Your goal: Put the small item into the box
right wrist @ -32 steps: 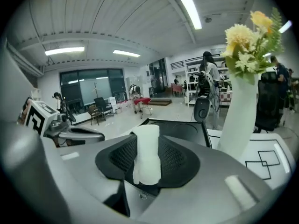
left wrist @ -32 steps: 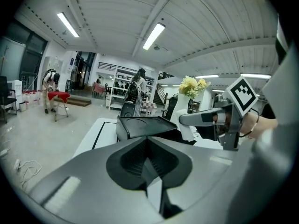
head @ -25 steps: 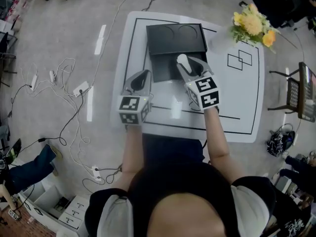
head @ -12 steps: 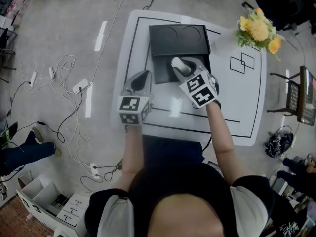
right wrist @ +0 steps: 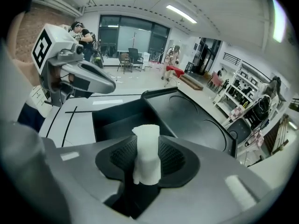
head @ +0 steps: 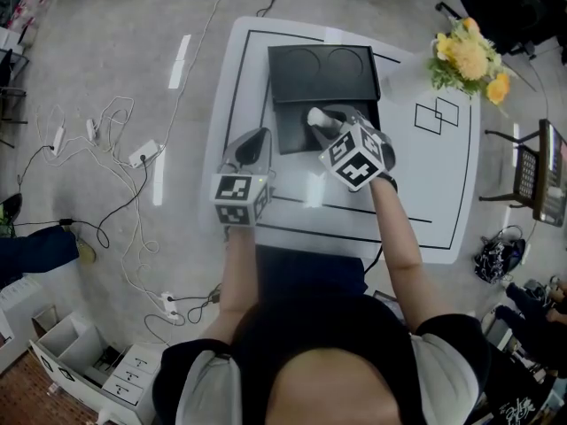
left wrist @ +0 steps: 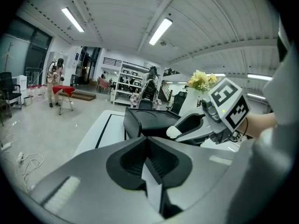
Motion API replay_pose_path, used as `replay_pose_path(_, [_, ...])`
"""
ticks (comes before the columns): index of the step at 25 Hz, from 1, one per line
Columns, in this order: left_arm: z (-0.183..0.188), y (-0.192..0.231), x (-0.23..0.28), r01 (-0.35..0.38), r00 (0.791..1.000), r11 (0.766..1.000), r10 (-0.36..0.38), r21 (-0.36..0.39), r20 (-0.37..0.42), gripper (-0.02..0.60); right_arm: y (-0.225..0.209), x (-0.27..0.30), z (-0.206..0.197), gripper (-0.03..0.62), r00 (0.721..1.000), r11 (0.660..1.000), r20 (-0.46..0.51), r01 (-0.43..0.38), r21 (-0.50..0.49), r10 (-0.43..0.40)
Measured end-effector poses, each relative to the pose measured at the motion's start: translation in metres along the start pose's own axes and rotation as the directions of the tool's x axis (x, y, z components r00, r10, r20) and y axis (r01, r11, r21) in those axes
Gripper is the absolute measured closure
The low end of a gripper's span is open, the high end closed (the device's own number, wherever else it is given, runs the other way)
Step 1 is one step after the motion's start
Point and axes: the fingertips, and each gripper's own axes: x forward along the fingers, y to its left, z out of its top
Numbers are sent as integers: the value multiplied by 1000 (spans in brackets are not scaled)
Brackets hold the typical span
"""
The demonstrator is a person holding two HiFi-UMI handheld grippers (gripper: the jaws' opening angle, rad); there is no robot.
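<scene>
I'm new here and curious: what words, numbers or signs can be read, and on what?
No words or numbers can be read.
Left gripper and right gripper: cubes with black-and-white square markers, no letters.
Table: two drawn overlapping squares, no text.
Floor boxes: labels too small.

Head view steeply overhead; gripper views low, close; sharing box (head: 322, 71).

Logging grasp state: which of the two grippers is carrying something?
The right gripper, clamped on the small white item; the left gripper is shut on nothing.
</scene>
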Motion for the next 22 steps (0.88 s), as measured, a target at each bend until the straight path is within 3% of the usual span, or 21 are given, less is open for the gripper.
replay_pose_path(11, [-2,1,4,-2,1000,1000,2,-1,-10,572,-1,21,-18,454,985,993,-157,-80,-92,65])
replay_pose_path(22, [-4,1,5,-5,1000,1000,5,-3,-14,572,5,35,-26,450,967,981,-235,-132,-140,97])
